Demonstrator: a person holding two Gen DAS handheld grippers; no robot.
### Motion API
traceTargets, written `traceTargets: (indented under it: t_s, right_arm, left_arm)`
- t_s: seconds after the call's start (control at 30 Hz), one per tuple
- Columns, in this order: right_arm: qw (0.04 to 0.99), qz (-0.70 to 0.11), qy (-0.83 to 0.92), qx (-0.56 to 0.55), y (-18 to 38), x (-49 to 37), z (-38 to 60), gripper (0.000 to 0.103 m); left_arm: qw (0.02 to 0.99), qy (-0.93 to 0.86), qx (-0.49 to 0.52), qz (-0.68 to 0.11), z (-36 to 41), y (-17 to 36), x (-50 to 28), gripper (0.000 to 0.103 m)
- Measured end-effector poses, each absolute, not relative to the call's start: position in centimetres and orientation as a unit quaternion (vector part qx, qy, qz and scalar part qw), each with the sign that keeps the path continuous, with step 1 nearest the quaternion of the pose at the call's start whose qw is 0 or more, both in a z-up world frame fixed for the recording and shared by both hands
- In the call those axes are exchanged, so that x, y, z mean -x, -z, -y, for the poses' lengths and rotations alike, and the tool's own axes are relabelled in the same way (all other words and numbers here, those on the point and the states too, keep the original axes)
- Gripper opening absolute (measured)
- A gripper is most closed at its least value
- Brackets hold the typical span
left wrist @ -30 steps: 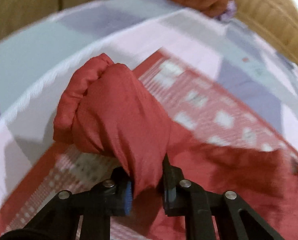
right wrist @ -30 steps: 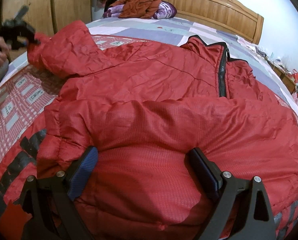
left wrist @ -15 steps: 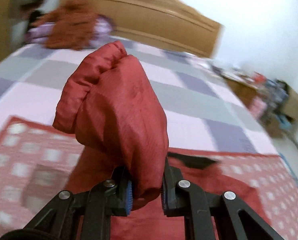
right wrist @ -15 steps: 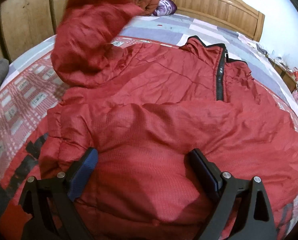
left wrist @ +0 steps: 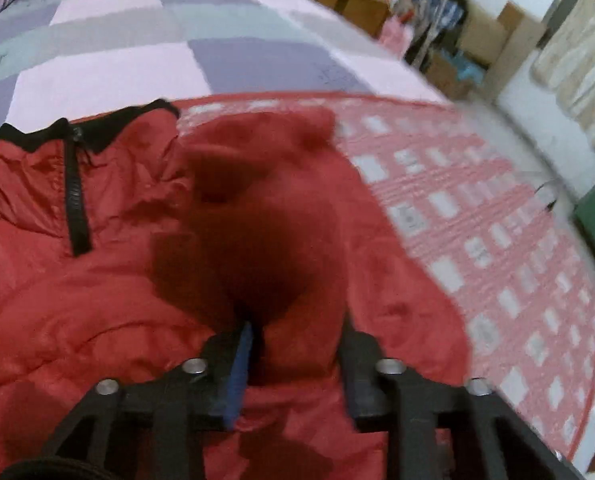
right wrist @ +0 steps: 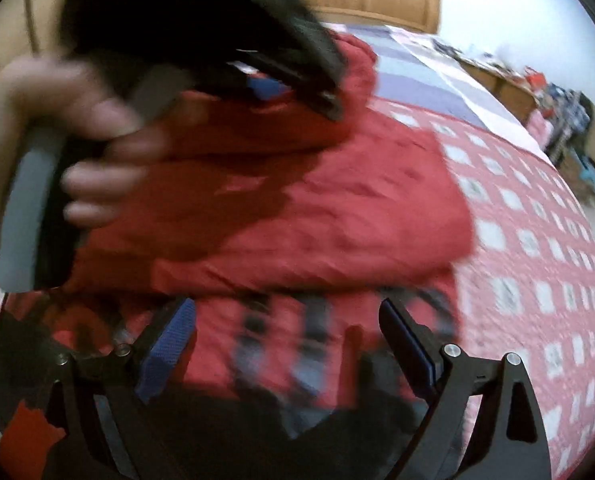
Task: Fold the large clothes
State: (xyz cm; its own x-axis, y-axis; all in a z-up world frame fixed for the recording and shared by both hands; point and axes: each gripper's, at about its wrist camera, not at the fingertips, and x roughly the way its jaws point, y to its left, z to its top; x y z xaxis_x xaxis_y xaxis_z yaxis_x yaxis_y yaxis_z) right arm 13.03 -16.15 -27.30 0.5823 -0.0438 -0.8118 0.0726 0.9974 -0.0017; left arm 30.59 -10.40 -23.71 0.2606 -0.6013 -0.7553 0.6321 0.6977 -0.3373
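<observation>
Left gripper [left wrist: 297, 354] — jaws closed narrow on the sleeve [left wrist: 265, 216], the red cloth bunched between the pads and rising in a blurred lump ahead of them. The sleeve hangs over the chest of the jacket [left wrist: 77, 300], near the black collar [left wrist: 93, 132] and zip [left wrist: 73, 204]. From the right wrist view the left gripper [right wrist: 297, 92] shows high over the jacket [right wrist: 337, 208], with the person's hand [right wrist: 81, 148] on its grey handle; much motion blur there.

Right gripper [right wrist: 289, 344] — jaws spread wide, nothing between them. It sits low at the near hem, above a dark-patterned strip of the bed cover [right wrist: 537, 240]; too blurred to say whether it touches the cloth.

Jacket lies front-up across the bed [left wrist: 109, 76], on the red checked cover, collar toward the headboard [right wrist: 377, 0].

Step in hand, as I judge it: laying the sleeve across the front.

How to do it well:
- Carry the cuff to the far side of the zip, low over the cloth, so the sleeve lands flat and not in a heap.
- Keep the fold line along the shoulder seam — a slant here makes the later folds crooked.
- Open the left jaws only once the cuff rests on the body; puffy fill springs back if dropped from height.
- The right gripper could press the hem to stop the slick shell sliding on the cover.

Risk: the padded sleeve slips off again after release.
</observation>
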Motion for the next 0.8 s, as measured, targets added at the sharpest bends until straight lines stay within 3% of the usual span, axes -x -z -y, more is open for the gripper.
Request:
traceTargets:
  t_s: [0.17, 0.33, 0.63, 0.7, 0.8]
  right_arm:
    - [0.89, -0.451, 0.066, -0.027, 27.3, -11.8, 19.8, 0.095]
    - [0.902, -0.425, 0.076, -0.026, 25.6, -13.0, 21.7, 0.095]
    - [0.926, -0.37, 0.074, -0.008, 22.2, -21.1, 21.4, 0.095]
    - [0.923, -0.378, 0.073, 0.0, 23.0, -23.5, 21.2, 0.095]
    - [0.879, -0.461, 0.11, 0.048, 27.3, -29.0, 22.9, 0.097]
  left_arm:
    - [0.808, 0.381, 0.035, -0.447, 8.0, 21.1, -28.6, 0.051]
    - [0.873, 0.277, 0.007, -0.403, 2.3, 19.4, -27.7, 0.066]
    - [0.877, 0.103, 0.018, -0.469, -6.9, 24.8, -33.0, 0.066]
    - [0.869, 0.082, 0.021, -0.488, -7.6, 26.9, -34.1, 0.066]
    - [0.864, 0.06, 0.027, -0.499, -8.4, 29.8, -35.0, 0.066]
